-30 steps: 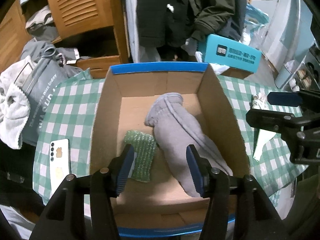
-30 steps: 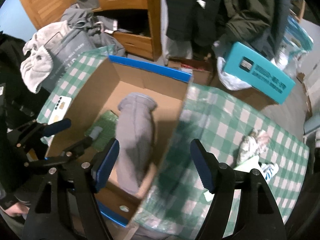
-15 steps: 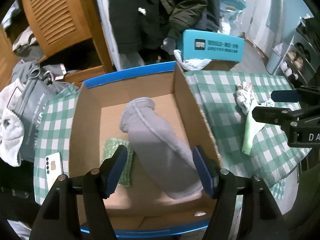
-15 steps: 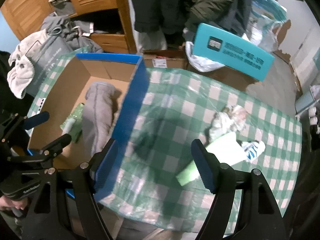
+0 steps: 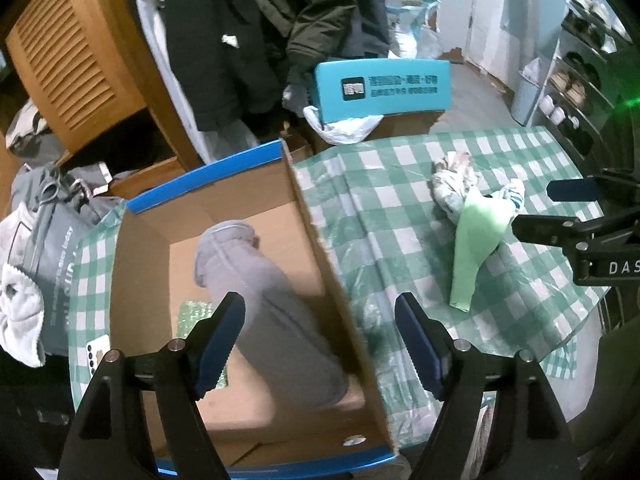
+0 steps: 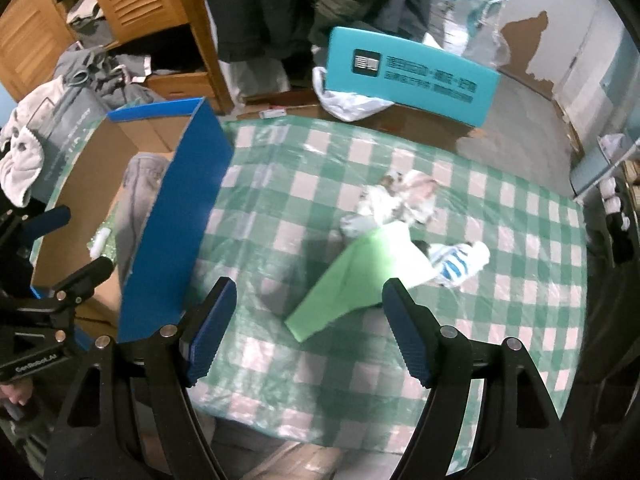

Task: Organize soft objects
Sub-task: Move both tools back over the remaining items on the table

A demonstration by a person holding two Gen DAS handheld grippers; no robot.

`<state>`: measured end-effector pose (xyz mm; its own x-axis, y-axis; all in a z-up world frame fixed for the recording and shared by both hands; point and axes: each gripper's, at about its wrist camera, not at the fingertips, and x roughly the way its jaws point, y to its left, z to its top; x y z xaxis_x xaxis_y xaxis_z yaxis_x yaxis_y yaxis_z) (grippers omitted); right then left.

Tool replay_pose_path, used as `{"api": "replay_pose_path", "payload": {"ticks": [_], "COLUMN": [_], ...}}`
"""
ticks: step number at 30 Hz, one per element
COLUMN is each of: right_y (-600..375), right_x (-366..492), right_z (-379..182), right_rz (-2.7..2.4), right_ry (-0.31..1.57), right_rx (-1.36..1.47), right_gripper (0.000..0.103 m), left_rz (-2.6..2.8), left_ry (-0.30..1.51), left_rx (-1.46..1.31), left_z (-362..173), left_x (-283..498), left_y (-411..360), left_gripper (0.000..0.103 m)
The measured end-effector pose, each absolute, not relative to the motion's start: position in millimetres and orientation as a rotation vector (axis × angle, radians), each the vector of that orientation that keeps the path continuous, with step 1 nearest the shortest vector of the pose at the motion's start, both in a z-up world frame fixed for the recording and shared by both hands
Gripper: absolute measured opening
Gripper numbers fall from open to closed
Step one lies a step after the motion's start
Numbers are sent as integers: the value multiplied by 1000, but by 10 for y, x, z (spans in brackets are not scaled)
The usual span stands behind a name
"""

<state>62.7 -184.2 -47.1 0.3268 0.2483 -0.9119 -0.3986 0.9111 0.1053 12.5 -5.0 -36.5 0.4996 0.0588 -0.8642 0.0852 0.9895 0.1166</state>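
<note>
A cardboard box (image 5: 320, 240) with blue edges stands on the green checked tablecloth (image 5: 380, 200). Inside it lie a grey sock (image 5: 276, 300) and a green sparkly cloth (image 5: 192, 316). My left gripper (image 5: 320, 344) is open and empty above the box's right wall. On the cloth to the right lie a light green cloth (image 6: 360, 280), a crumpled patterned cloth (image 6: 400, 196) and a blue-striped white sock (image 6: 460, 260). My right gripper (image 6: 308, 332) is open and empty, just above the near end of the light green cloth.
A teal box (image 6: 408, 72) and a plastic bag (image 6: 352, 104) sit past the table's far edge. A wooden louvred cabinet (image 5: 80, 72), hanging dark coats and a pile of grey clothes (image 5: 36, 248) are at the left. A phone (image 5: 96, 356) lies left of the box.
Both grippers have swung to the right, away from the box interior. The right gripper now faces the loose cloths on the table; the left is over the box's right wall.
</note>
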Motion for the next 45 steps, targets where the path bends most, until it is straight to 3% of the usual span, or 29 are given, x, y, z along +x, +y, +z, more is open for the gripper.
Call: {"api": "replay_pose_path", "payload": {"ticks": [28,45], "right_y": [-3139,-3308], "right_x": [834,1293], "right_z": [-1013,-1421], "right_rz": [222,185], "right_ry": [1251,1305], "right_rx": [21,91], "right_gripper": [75,75], "left_rz": [-214,-239], "left_ry": [1158,1217], "left_rx": [236,240], "left_z": [-869,-1278], "left_x": [542,962], "left_y": [-1199,-1523], "left_gripper": [79,79]}}
